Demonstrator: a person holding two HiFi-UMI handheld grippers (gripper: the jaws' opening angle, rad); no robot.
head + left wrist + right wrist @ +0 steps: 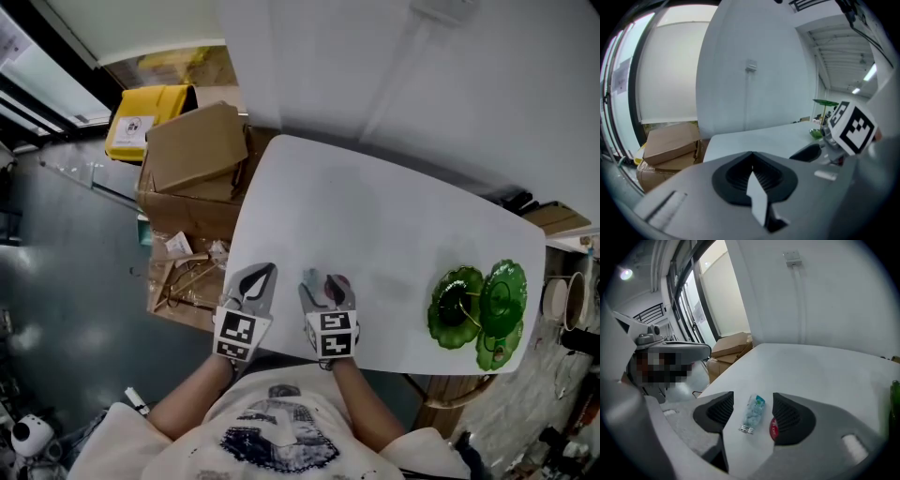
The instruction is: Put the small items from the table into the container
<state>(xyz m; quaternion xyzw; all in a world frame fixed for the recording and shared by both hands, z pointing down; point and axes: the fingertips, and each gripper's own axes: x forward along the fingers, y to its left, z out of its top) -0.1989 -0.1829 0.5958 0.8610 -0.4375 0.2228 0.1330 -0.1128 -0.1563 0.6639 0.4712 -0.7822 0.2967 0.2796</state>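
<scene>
Right gripper view: one bottle (751, 415), one red disc (774, 428)

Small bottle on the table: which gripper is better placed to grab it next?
Right. The right gripper stands open around the small bottle lying on the table; the left gripper is shut.

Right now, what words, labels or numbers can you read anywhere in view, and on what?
Nothing is legible.
White sticker on the yellow box: too small to read.
Teal label on the small bottle, between the right gripper's open jaws: blurred.
Patterns on the marker cubes: squares only, no letters.
Print on the shirt: unreadable.
</scene>
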